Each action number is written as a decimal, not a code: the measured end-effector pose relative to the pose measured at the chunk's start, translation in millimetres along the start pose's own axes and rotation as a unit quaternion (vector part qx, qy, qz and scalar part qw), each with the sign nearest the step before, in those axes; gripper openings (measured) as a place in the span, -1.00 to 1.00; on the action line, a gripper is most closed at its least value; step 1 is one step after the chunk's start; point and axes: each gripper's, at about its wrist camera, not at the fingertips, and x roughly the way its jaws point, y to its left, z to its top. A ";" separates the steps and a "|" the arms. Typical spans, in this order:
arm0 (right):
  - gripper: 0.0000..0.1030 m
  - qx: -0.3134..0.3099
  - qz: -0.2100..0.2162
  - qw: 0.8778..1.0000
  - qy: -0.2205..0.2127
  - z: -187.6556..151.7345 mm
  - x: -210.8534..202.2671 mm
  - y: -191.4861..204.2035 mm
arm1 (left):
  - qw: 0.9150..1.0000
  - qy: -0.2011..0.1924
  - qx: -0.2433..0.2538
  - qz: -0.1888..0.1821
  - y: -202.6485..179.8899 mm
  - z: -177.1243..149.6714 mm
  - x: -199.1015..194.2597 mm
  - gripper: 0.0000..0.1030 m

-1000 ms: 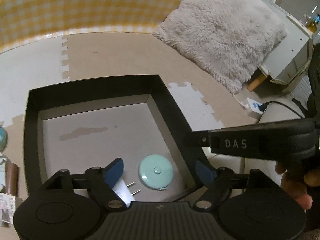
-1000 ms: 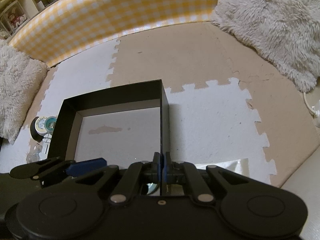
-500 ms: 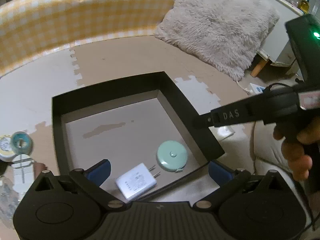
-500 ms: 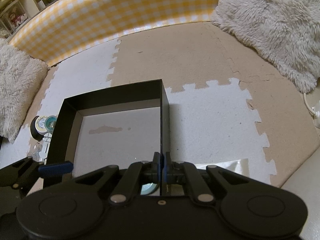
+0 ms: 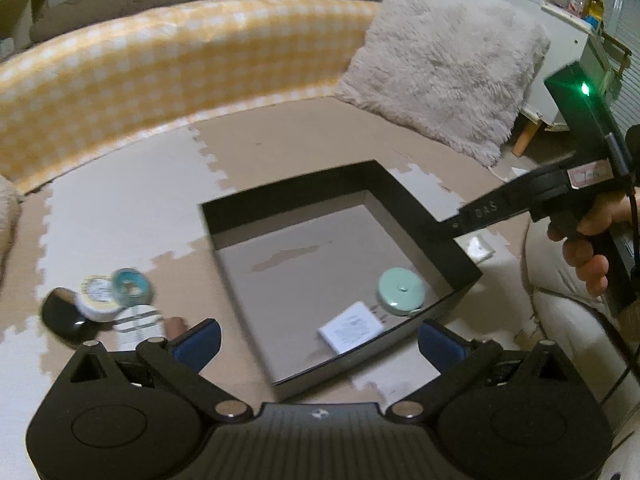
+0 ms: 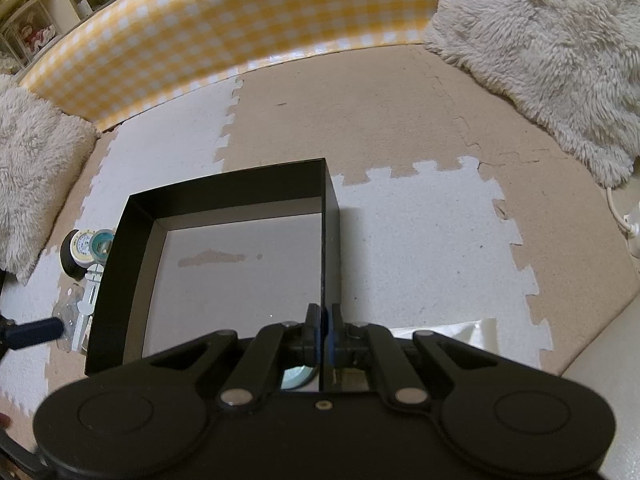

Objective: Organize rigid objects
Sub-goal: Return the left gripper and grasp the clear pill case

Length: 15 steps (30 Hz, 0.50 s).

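1. Foam puzzle-mat flooring (image 5: 120, 216) carries the shallow black cardboard box (image 5: 288, 196), holding a mint round tape measure (image 5: 401, 290) and a white charger block (image 5: 351, 326). The left gripper (image 5: 318, 340), jaws wide and empty, has the loose pile of small round items (image 5: 108, 300) nearer, lower left.
2. From the right wrist, the right gripper (image 6: 323, 320) is clamped on the box's right wall.

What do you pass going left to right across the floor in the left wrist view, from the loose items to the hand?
Black round object → white tape roll → teal tape roll → white charger in the black box → mint tape measure → right gripper, shut on the box's right wall → hand.
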 end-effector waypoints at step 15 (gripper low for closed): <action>-0.92 -0.001 0.000 1.000 0.000 -0.4 0.0 0.8 | 0.998 0.034 0.024 0.051 97.3 -35.9 -24.1 1.00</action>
